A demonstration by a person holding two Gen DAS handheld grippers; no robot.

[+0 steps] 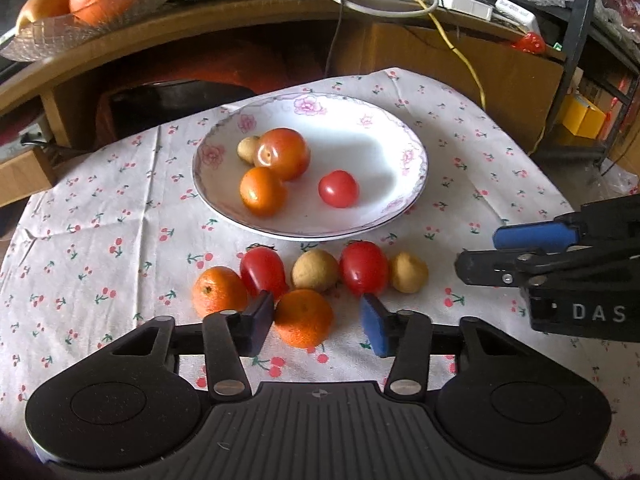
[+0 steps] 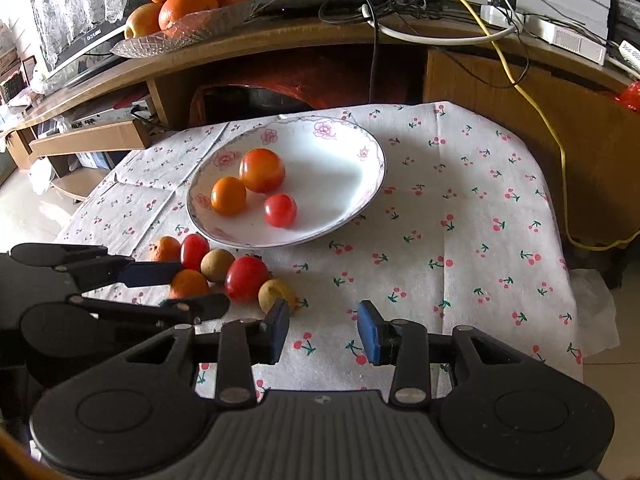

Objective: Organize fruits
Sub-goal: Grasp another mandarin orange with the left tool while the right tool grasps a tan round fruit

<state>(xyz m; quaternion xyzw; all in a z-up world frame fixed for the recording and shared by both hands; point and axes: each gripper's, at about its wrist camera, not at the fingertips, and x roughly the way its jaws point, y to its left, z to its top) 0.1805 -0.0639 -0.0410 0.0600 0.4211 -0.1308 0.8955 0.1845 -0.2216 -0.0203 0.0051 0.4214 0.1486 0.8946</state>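
Observation:
A white flowered plate holds a large tomato, a small orange, a small red tomato and a tan fruit. In front of the plate lie two oranges, two red tomatoes and two tan fruits. My left gripper is open, its fingers on either side of the nearer orange. My right gripper is open over bare cloth, beside a tan fruit.
The cherry-print cloth covers a small table. Behind it runs a wooden desk with a glass dish of oranges, cables and a power strip. A yellow cable hangs at the right. Open cloth lies right of the plate.

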